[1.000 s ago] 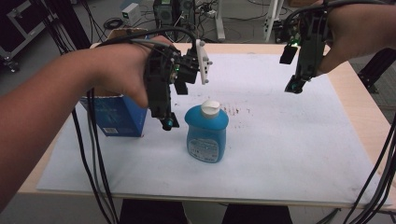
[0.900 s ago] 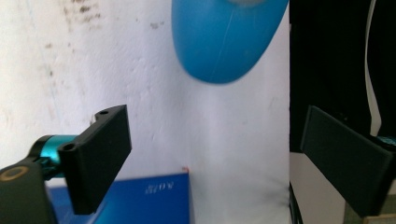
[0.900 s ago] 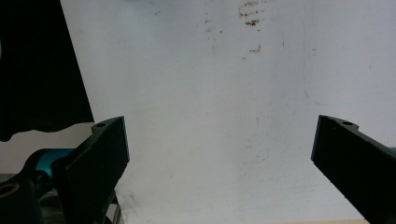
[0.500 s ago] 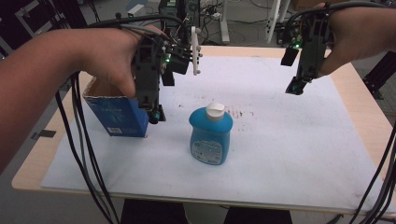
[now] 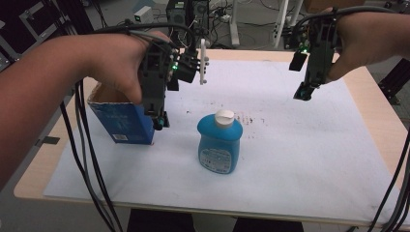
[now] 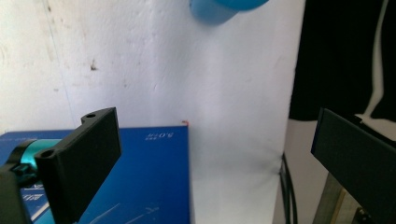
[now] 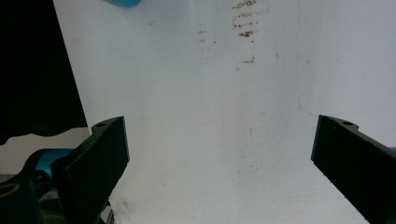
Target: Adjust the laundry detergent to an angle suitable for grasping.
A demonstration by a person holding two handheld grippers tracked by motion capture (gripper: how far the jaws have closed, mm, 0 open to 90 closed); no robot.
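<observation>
A blue bottle point(image 5: 218, 145) with a white cap stands upright in the middle of the white sheet point(image 5: 300, 145). To its left stands a blue box point(image 5: 121, 121) with an open top. My left gripper point(image 5: 159, 121) hangs just over the box's right edge, pointing down. Its jaws have just been opening and now stand open with nothing between them. In the left gripper view point(image 6: 215, 135) the box point(image 6: 140, 177) lies below the left jaw and the bottle point(image 6: 224, 7) shows at the top. My right gripper point(image 5: 303, 92) hovers open over the sheet's far right; its own view point(image 7: 219, 140) looks down on bare sheet.
The sheet covers a wooden table point(image 5: 377, 96). Small brown stains point(image 5: 246, 118) mark the sheet behind the bottle. Black cables point(image 5: 87, 159) trail from both grippers over the table's near corners. Equipment stands on the floor beyond the far edge.
My left gripper has moved left, away from the bottle, to the box's right edge. The bottle and the right gripper have stayed put.
</observation>
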